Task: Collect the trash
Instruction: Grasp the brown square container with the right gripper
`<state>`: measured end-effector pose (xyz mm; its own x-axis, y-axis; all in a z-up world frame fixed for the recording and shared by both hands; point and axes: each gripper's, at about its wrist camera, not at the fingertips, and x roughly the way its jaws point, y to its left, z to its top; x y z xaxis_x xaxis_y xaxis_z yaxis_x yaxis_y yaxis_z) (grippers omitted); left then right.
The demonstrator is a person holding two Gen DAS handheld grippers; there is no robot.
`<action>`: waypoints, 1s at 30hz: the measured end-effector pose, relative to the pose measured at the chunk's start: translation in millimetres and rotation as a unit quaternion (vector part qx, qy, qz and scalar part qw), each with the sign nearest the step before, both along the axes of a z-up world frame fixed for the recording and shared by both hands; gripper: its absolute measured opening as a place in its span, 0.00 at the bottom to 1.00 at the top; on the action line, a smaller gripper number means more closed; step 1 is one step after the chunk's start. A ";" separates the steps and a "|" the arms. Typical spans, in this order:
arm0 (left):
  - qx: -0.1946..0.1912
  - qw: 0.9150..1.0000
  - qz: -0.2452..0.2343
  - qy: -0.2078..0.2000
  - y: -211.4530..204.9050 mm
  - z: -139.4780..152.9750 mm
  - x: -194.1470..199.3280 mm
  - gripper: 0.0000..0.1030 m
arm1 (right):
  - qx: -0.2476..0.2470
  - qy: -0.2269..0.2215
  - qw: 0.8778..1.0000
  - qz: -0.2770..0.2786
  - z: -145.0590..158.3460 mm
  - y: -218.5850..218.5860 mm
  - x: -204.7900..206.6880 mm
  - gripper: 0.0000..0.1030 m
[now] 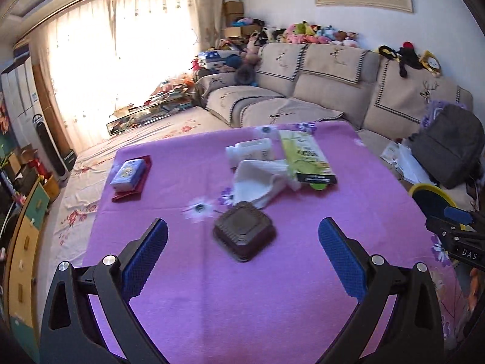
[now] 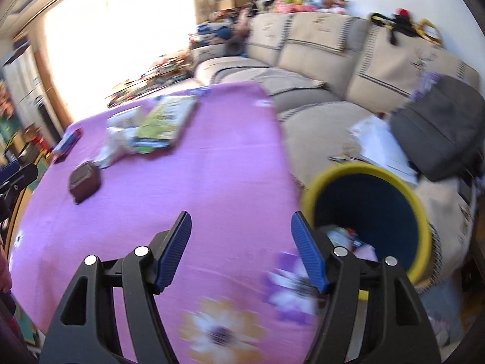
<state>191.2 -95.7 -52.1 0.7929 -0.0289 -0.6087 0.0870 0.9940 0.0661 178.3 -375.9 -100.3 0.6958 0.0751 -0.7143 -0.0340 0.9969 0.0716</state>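
A purple floral cloth [image 1: 272, 303] covers the table. On it lie a dark brown square plastic tray [image 1: 245, 233], crumpled white tissue [image 1: 257, 182], a white bottle on its side [image 1: 250, 151], a green carton [image 1: 306, 157] and a blue packet on a red sleeve [image 1: 128, 174]. My left gripper [image 1: 242, 257] hangs open above the cloth, the brown tray just ahead between its fingers, untouched. My right gripper [image 2: 241, 248] is open and empty over the table's right edge, beside a yellow-rimmed blue bin [image 2: 368, 209] holding some trash. The brown tray [image 2: 85, 182] lies far left of it.
A beige sofa [image 1: 318, 91] runs behind the table, with a grey backpack [image 1: 448, 145] and papers [image 1: 403, 160] on its right seat. Cabinets and boxes [image 1: 24, 212] stand at the left wall. The right gripper's tip [image 1: 457, 230] shows at the left view's right edge.
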 end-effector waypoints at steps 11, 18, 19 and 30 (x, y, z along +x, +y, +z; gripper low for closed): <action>-0.020 0.994 0.107 0.014 113.8 -14.5 -5.3 0.95 | 0.010 0.028 0.978 0.206 -11.9 148.6 52.3 0.63; -0.029 0.993 0.116 0.022 122.8 -18.0 -7.5 0.95 | -0.024 0.040 0.968 0.248 -23.3 204.4 80.1 0.63; -0.030 0.993 0.114 0.022 121.8 -17.7 -7.9 0.95 | -0.026 0.043 0.967 0.251 -25.9 208.9 83.3 0.63; -0.025 0.995 0.089 0.025 103.6 -18.6 -6.4 0.95 | -0.055 0.065 0.966 0.246 -44.4 222.5 102.0 0.56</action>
